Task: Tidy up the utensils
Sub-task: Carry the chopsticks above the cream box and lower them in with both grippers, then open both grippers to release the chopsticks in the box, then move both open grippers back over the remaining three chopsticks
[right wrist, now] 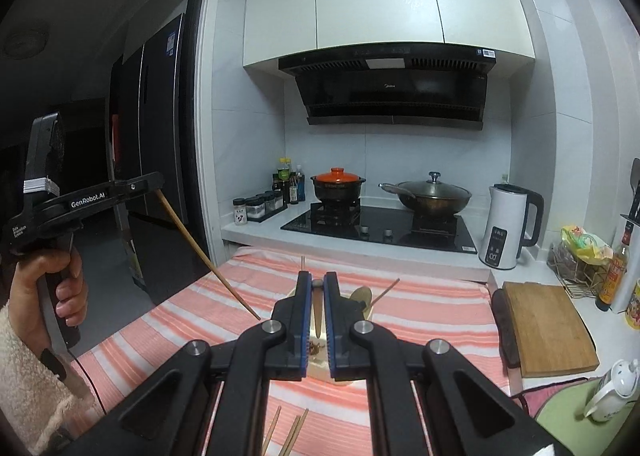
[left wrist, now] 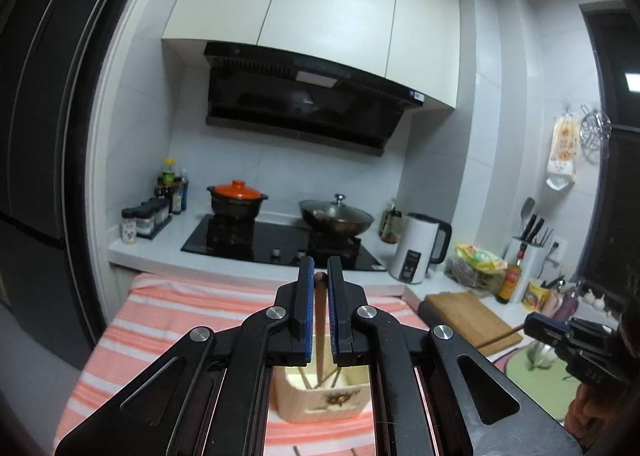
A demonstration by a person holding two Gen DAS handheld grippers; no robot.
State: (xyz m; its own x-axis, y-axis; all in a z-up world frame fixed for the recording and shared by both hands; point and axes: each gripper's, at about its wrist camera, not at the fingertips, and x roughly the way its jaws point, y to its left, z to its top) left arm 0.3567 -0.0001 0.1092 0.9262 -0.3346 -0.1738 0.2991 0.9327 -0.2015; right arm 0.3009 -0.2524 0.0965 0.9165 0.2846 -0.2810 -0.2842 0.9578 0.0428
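Left hand-held gripper [left wrist: 320, 276] clamped on chopstick [left wrist: 320, 320]; right hand-held gripper [right wrist: 317, 288] likewise, chopstick [right wrist: 317, 312]. Insertion step; next, lower tips into holder [left wrist: 320, 396].

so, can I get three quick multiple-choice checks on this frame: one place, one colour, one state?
1. Where does the white kettle stand?
A. on the counter right of the hob
B. on the striped cloth
C. on the cutting board

2. What colour is the clay pot lid?
A. green
B. orange
C. white

3. What state is the left claw in?
A. wide open, nothing in it
B. shut on a spoon
C. shut on a chopstick

Key:
1 A: the kettle sits on the white counter just right of the black hob.
2 B: the clay pot lid is orange above a dark pot.
3 C: the left claw is closed on a thin brown chopstick between its pads.
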